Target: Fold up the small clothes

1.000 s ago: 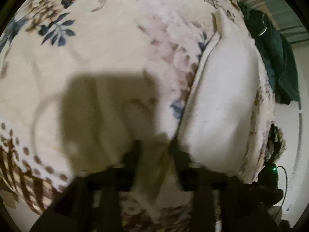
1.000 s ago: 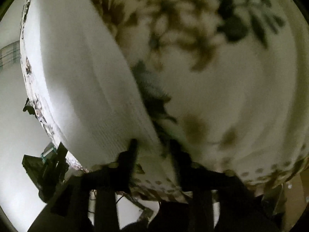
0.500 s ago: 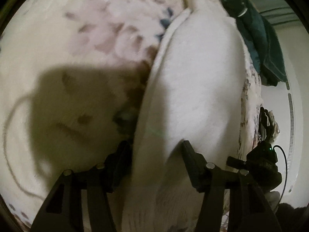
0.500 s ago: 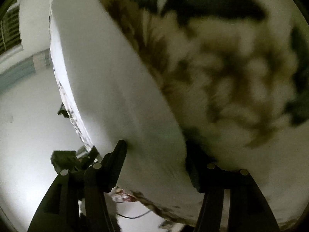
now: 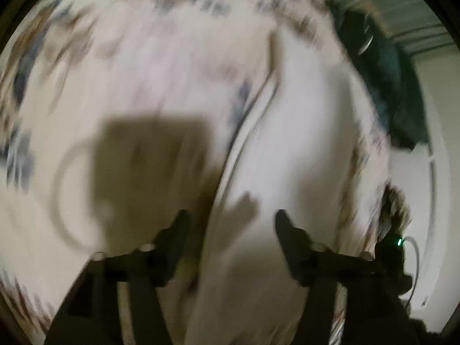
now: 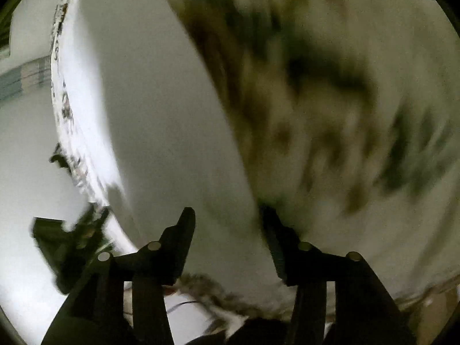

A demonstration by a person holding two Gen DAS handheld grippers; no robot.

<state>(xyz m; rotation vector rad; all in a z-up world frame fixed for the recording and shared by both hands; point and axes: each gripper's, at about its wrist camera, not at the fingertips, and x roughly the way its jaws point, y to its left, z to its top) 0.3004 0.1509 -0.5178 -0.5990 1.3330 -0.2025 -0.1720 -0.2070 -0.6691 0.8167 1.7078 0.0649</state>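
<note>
Floral blanket (image 5: 120, 66) covers the bed under me, cream with blue and brown flower print, heavily motion-blurred in both wrist views; white garment (image 5: 302, 143) lies flat on it along the bed's edge, its long seam running beside the print. My left gripper (image 5: 230, 218) hangs over the garment's near end, jaws opening, fingers spread wide with the cloth's edge showing between them but neither pad pressing on it, so it's released. Its shadow falls dark on the blanket to the left. Dark green clothing (image 5: 385, 86) is heaped past the bed at upper right, and a small device with a green light (image 5: 398, 241) sits at lower right. My right gripper (image 6: 227, 218) is above the same white garment (image 6: 149, 120), jaws closing, cloth seen in the gap, pads not clamped on it as far as the blur lets me tell. Blanket print (image 6: 330, 100) fills the right side there
</note>
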